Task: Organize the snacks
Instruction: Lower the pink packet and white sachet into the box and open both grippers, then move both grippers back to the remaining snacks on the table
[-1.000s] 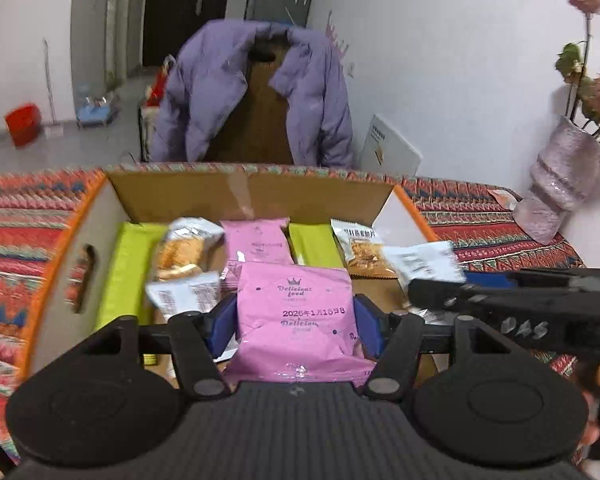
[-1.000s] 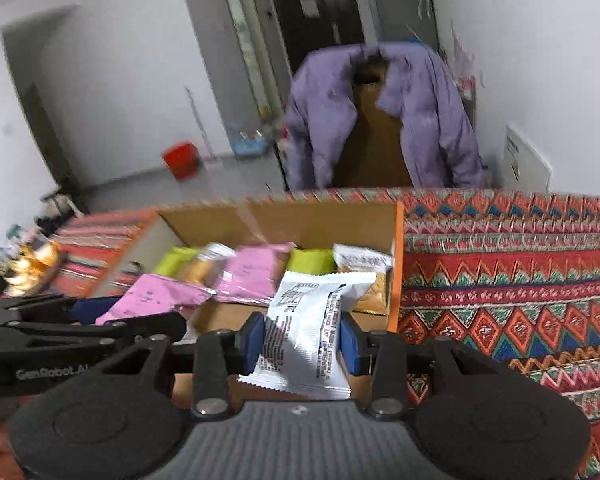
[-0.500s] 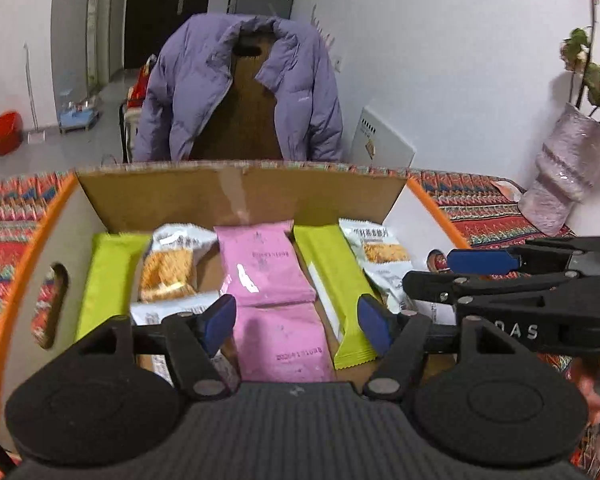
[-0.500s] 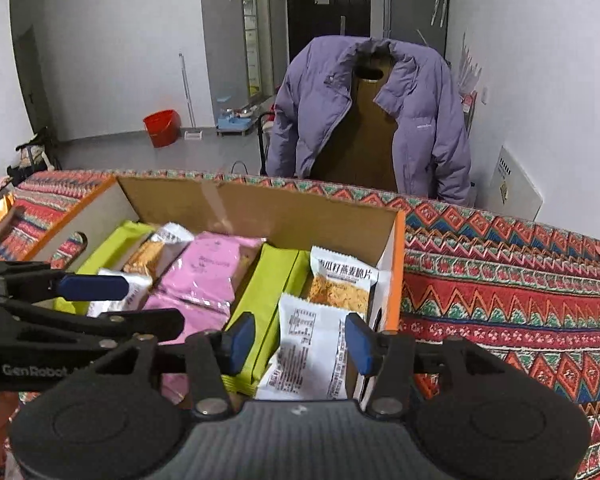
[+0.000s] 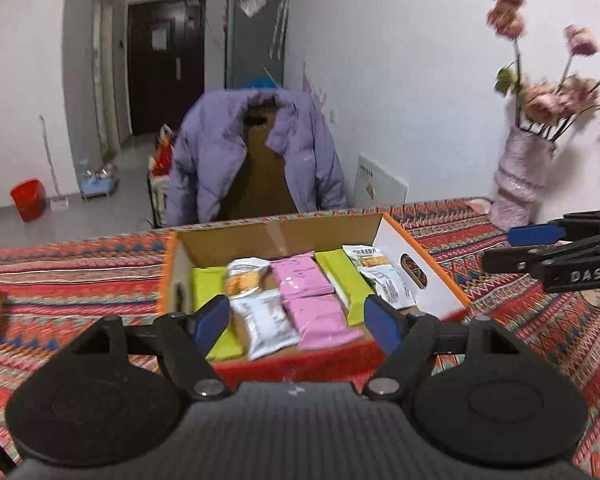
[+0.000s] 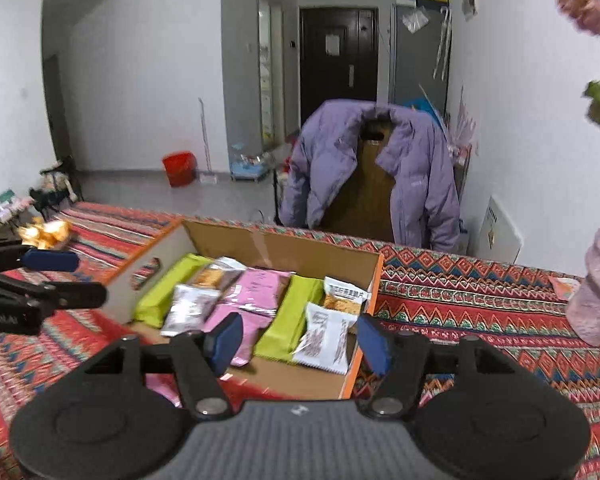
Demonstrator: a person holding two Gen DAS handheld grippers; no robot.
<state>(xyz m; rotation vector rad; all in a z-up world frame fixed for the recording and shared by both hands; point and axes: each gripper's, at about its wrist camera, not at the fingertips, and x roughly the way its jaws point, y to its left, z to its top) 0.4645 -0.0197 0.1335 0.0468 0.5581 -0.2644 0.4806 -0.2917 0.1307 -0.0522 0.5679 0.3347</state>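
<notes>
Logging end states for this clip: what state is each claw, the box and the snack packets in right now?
left claw: open, empty, above the box's near edge
right claw: open, empty, above the box's near right corner
cardboard box: open-topped, on the patterned tablecloth
pink packets: flat in the box, sealed
green packets: flat in the box
white packets: lying in the box, sealed

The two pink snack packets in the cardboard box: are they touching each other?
Touching. The left wrist view shows the far pink packet overlapping the near pink packet, no gap between.
</notes>
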